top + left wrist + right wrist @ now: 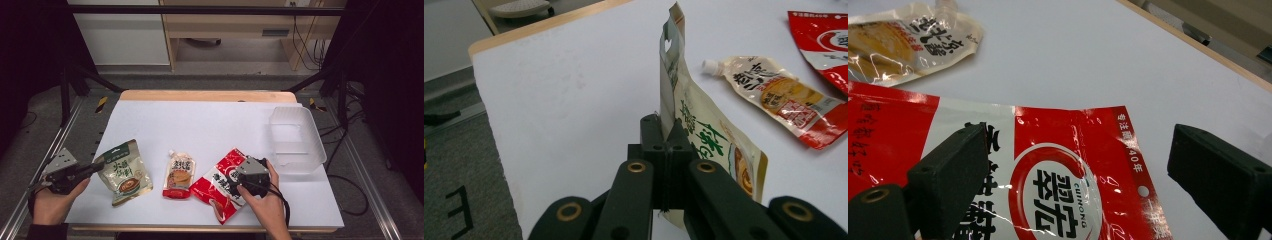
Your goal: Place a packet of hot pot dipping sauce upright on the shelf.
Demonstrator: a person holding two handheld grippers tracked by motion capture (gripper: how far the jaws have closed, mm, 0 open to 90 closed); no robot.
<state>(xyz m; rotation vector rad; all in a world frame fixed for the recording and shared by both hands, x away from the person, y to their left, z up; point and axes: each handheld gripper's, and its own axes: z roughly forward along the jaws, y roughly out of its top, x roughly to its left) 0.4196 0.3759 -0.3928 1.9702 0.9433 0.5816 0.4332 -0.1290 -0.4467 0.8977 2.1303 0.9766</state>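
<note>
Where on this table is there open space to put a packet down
The far half of the white table is bare, from its left edge across to the clear plastic tub. The near-right corner below the tub is free too. The near edge is crowded: green pouch, spouted pouch and red packet lie side by side.

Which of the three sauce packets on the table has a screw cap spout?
The middle pouch, beige with a red bottom, has a white spout at its top corner. The green-labelled packet and the red packet are flat, without spout.
</note>
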